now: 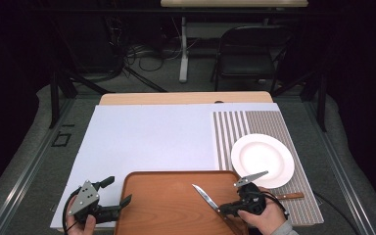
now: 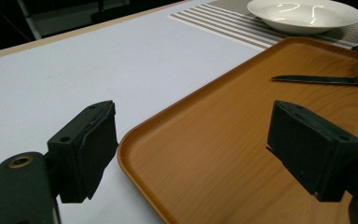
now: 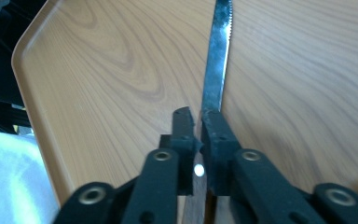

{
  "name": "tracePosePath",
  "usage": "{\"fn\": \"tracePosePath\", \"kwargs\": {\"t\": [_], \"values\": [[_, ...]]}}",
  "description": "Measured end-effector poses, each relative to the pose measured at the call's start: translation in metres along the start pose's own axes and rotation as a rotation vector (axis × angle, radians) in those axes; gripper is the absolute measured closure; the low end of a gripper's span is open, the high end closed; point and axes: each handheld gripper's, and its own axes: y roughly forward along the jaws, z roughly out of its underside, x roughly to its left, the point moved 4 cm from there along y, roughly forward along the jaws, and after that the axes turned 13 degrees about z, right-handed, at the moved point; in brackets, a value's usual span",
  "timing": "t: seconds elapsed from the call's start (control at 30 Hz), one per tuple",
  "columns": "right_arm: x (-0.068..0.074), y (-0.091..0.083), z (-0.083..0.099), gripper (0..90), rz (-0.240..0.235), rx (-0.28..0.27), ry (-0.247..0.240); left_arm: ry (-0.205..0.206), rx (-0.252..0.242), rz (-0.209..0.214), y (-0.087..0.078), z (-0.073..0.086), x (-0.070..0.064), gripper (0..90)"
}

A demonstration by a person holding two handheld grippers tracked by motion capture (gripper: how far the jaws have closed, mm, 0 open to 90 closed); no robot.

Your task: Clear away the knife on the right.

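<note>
Right gripper [image 1: 231, 208] is clamped on the knife [image 1: 205, 197], jaws shut around it near where the handle meets the blade. Blade points up and left, over the wooden tray [image 1: 166, 205]; the right gripper view shows the serrated edge running out ahead of the jaws above the tray's wood grain. Whether the tip touches the tray I can't tell.

Left gripper [image 1: 111, 195] sits at the tray's near-left corner, jaws spread wide, holding nothing; one jaw over the white surface [image 1: 147, 137], the other over the tray.

White plate [image 1: 263, 160] rests on the striped placemat [image 1: 269, 122], just right of the tray. A second wooden-handled utensil [image 1: 286, 196] lies on the mat below the plate.

My read: you're carrying the knife over the tray. Keep the blade low and level so it doesn't pivot in the jaws. Keep the wrist steady and mind the tray's raised rim. Hold the left gripper clear of the blade's path, or use it to steady the tray edge if it slides
</note>
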Motion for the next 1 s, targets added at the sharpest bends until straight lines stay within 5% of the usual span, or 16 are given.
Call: {"fn": "tracePosePath", "kwargs": {"t": [0.53, 1.0], "values": [[0.015, 0.02, -0.005, 90.0, -0.031, -0.014, -0.068, 0.0, 0.004, 0.001, 0.001, 0.0, 0.0, 15.9], [0.011, 0.031, -0.002, 90.0, -0.013, 0.003, -0.054, 0.004, 0.006, 0.004, 0.0, 0.0, 0.0, 15.9]]}}
